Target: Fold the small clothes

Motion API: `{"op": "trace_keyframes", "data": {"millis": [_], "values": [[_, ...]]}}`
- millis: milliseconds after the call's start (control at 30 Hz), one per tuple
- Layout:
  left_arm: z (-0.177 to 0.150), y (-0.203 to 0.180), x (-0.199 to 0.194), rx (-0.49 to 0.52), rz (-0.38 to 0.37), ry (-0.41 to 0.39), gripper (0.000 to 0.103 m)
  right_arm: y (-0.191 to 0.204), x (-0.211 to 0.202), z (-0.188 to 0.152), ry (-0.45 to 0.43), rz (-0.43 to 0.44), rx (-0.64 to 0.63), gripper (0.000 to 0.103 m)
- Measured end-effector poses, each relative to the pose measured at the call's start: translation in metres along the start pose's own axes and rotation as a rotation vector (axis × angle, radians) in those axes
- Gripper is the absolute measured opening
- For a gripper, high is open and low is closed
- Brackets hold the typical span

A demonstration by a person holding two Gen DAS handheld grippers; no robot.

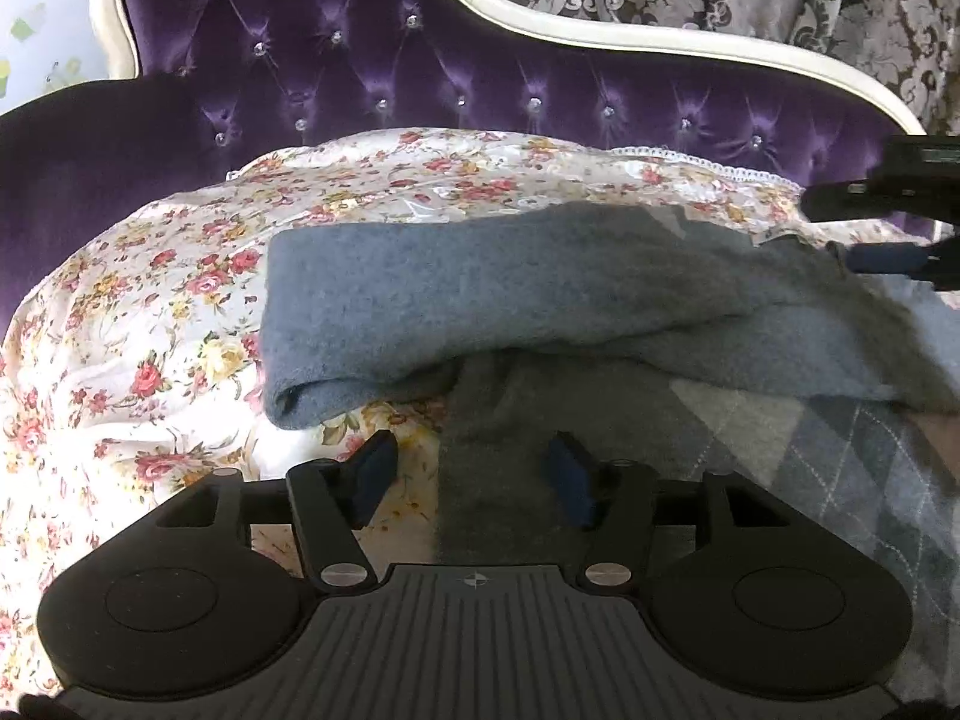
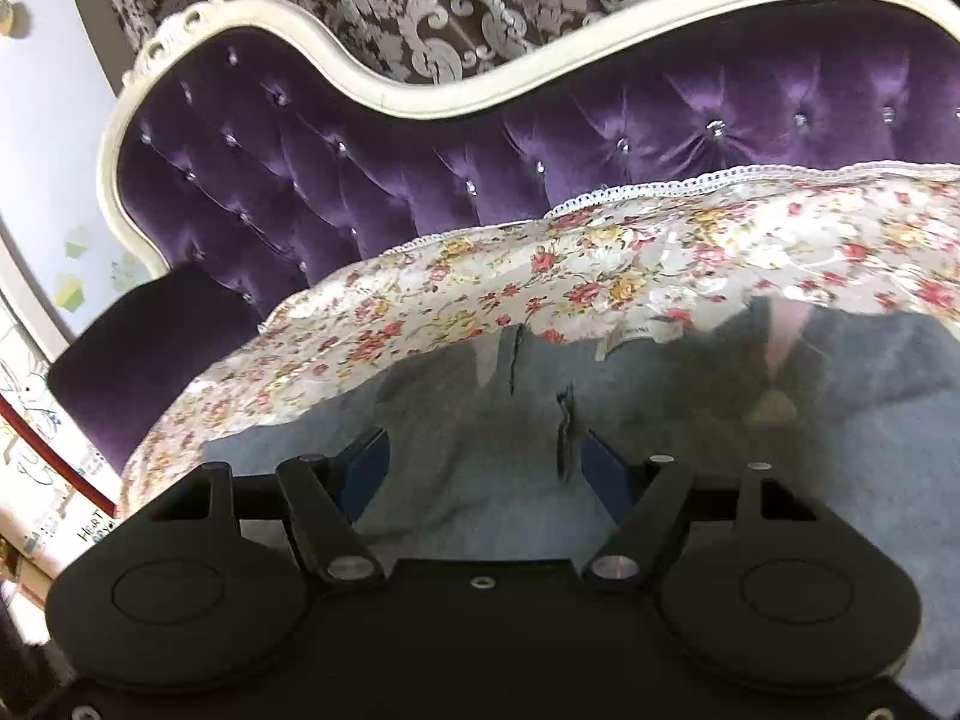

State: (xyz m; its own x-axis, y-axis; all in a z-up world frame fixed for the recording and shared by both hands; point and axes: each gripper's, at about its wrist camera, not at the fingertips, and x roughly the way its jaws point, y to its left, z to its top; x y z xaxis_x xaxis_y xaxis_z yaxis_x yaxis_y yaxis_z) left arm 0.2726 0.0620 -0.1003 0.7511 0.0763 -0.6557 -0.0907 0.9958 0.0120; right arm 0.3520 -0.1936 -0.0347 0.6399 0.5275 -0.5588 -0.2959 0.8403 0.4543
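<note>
The grey woollen knit sweater (image 1: 540,288) is lying on the flower-printed bedspread (image 1: 150,300) before the purple tufted headboard (image 1: 360,72), one sleeve already lying folded across the argyle body. The left tool (image 1: 474,468) and right tool (image 2: 480,462) are both hovering spread apart, gripping nothing. Further folds seem outstanding.

Floral sheet (image 1: 150,312) left of the grey sweater (image 1: 480,288) lies bare; the purple headboard (image 1: 420,72) probably blocks behind.
</note>
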Motion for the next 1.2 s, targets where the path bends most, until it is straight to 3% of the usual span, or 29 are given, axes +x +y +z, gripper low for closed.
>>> {"op": "trace_keyframes", "data": {"millis": [267,333,367,400,433,467,600,733,867,967,1067,1200], "values": [[-0.005,-0.002,0.0,-0.008,-0.011,-0.005,0.058,-0.008,0.05,0.012,0.096,-0.045,0.034,0.074],[-0.006,-0.001,0.0,-0.007,-0.014,-0.004,0.058,-0.005,0.059,0.01,0.123,-0.054,0.017,0.067],[-0.006,-0.001,0.0,-0.007,-0.016,-0.003,0.059,-0.002,0.063,0.01,0.132,-0.058,0.007,0.053],[-0.005,0.0,0.001,-0.007,-0.017,-0.001,0.059,0.001,0.065,0.01,0.138,-0.068,-0.007,0.026],[-0.005,0.0,0.001,-0.007,-0.018,0.0,0.059,0.004,0.066,0.01,0.14,-0.081,-0.018,0.016],[-0.005,0.0,0.001,-0.008,-0.02,0.002,0.059,0.008,0.067,0.012,0.136,-0.09,-0.025,0.012],[-0.004,0.0,0.001,-0.005,-0.023,0.005,0.059,0.028,0.043,0.025,0.077,-0.016,-0.045,0.011],[-0.004,0.002,0.001,-0.003,-0.032,0.009,0.06,0.04,-0.029,0.048,-0.069,0.036,-0.085,0.01],[-0.002,0.002,0.002,-0.004,-0.033,0.014,0.06,0.01,-0.092,0.055,-0.173,-0.073,-0.058,0.01],[-0.002,-0.001,0.003,0.004,-0.023,0.012,0.061,-0.027,-0.104,0.048,-0.143,-0.194,-0.009,0.01],[-0.002,-0.001,0.004,0.007,-0.022,0.014,0.061,-0.063,-0.094,0.029,-0.063,-0.257,0.073,0.01],[0.001,0.0,0.003,0.011,-0.026,0.025,0.061,-0.082,-0.078,0.008,-0.005,-0.324,0.106,0.01]]}}
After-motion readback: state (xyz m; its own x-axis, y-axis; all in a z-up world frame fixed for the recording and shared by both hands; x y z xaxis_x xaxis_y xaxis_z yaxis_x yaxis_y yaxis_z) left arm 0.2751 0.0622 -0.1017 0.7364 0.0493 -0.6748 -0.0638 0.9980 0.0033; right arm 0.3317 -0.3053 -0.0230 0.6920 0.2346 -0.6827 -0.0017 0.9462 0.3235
